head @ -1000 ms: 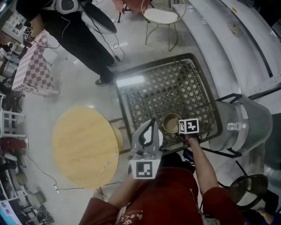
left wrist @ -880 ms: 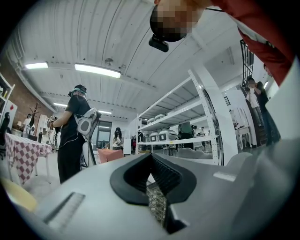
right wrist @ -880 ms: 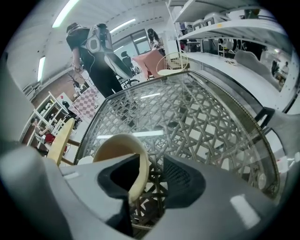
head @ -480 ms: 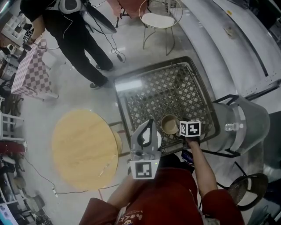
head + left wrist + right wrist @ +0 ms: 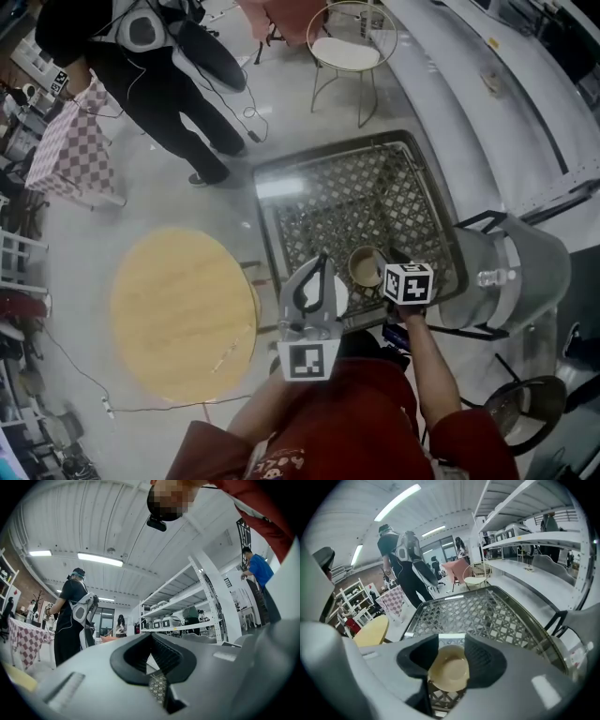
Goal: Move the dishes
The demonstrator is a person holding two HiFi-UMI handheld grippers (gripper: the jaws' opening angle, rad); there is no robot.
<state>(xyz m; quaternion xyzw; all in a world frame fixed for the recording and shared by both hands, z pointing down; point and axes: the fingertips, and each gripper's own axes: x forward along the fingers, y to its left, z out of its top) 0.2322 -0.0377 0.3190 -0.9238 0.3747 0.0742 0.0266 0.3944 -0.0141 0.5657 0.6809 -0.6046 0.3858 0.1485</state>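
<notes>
Your right gripper (image 5: 451, 654): jaws just opened wide. The bowl (image 5: 365, 265) seen between them lies free on the mesh tabletop (image 5: 356, 197), which reads as delivered. Left gripper (image 5: 153, 656) closed tight, holding nothing.

Seen from overhead, the marker cube (image 5: 408, 283) hides the jaws of the right gripper (image 5: 451, 641) and covers the bowl (image 5: 364, 265) at its 3 o'clock edge. At 11 o'clock the person in black (image 5: 178, 103) runs off the top edge. The things on the shelf (image 5: 197, 625) are too small to tell.
</notes>
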